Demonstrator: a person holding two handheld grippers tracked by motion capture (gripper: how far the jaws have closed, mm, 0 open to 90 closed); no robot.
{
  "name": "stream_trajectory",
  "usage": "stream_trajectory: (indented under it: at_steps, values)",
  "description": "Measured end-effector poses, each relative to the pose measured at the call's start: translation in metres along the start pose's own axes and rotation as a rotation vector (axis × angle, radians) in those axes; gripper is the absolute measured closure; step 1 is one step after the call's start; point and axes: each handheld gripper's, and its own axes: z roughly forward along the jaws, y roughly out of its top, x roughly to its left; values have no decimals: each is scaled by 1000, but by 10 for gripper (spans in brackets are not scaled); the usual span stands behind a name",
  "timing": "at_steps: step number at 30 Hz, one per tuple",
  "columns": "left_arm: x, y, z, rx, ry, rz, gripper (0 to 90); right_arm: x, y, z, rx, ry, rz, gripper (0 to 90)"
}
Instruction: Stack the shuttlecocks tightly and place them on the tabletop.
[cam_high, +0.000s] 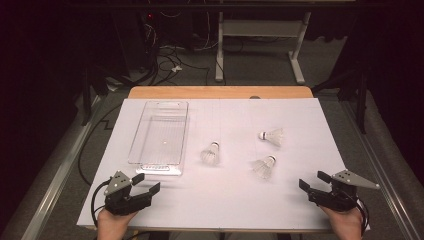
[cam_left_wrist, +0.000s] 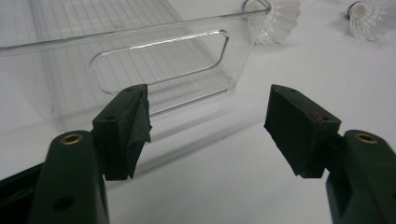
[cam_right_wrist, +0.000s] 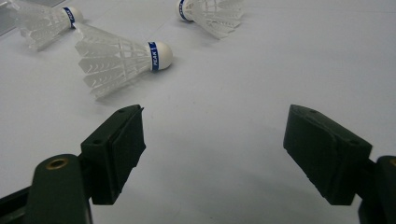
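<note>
White shuttlecock (cam_right_wrist: 123, 61) just ahead of right tongs (cam_right_wrist: 212, 149), apart; both tongs released, incl. left tongs (cam_left_wrist: 208, 128)

My table (cam_high: 220, 92): wooden top, bare only along the 12 o'clock edge, the rest under a white sheet (cam_high: 220, 200). On the sheet: clear plastic tray (cam_high: 159, 161) at 10 o'clock, long side running 12 to 6, nothing in it. Three white shuttlecocks, all lying on their sides: one (cam_high: 210, 153) just beside the tray at center, one (cam_high: 271, 136) at 1 o'clock, one (cam_high: 264, 166) at 3 o'clock close under it. None of them touch each other or the tray.
</note>
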Motion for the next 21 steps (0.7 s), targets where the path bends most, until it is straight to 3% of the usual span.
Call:
stream_trajectory:
  at_steps: [21]
  values:
    - [-21,8,16,31,-48,55,316,0,0,1,4,9,-5,211]
